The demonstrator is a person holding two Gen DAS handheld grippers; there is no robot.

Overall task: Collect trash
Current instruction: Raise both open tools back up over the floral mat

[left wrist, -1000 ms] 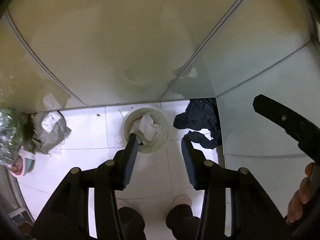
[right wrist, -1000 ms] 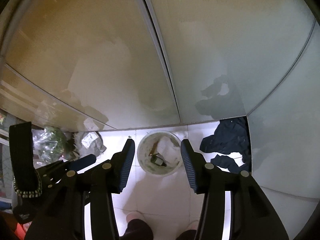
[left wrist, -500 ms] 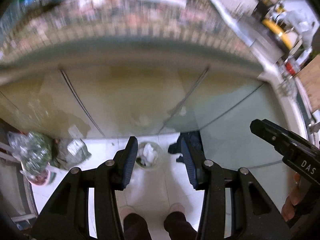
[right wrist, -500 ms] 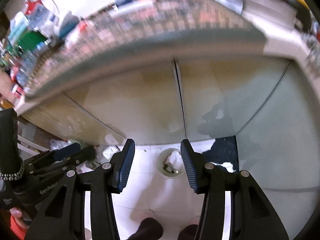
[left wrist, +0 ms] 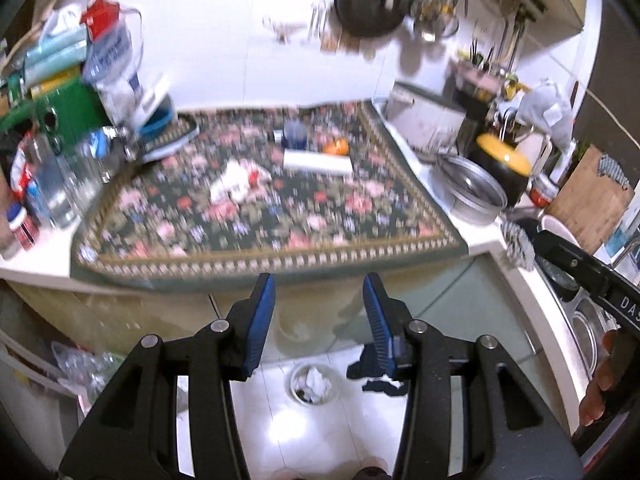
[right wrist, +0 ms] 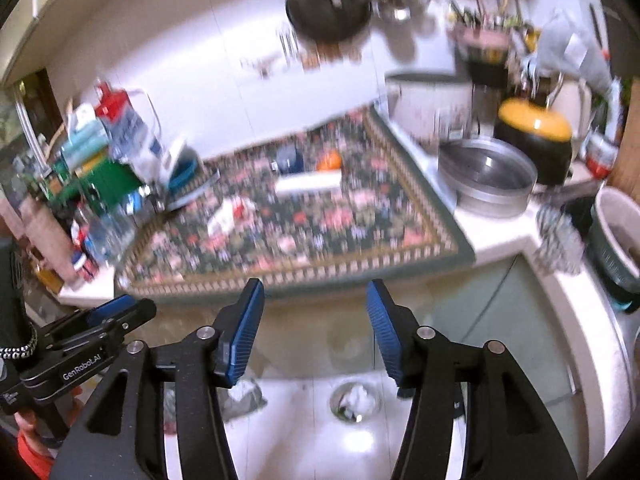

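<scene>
Blue ribbed pads line the black jaws of both hand-held grippers, and both stand wide apart with nothing between them. The left gripper (left wrist: 319,312) and right gripper (right wrist: 315,320) point up and forward at a kitchen counter, probably to pick the next piece of rubbish.

Ahead of both grippers lies a floral woven mat (left wrist: 280,216), dark green with pink blooms. On it, beyond the left gripper's tips and slightly to their left, sits a crumpled white wrapper with a red patch (left wrist: 239,182), soft and creased. Farther on lie a long white box (left wrist: 318,161), a small blue container (left wrist: 294,136) and something round and orange (left wrist: 336,146); blur hides what they are.

Below the grippers, on the glossy white floor tiles, stands a small round bin (left wrist: 316,385) holding wadded white paper, placed where trash can be dropped straight down. A dark cloth (left wrist: 378,380) lies crumpled just right of it.

To the right, a shiny steel pan (right wrist: 486,178) rests on the counter.
</scene>
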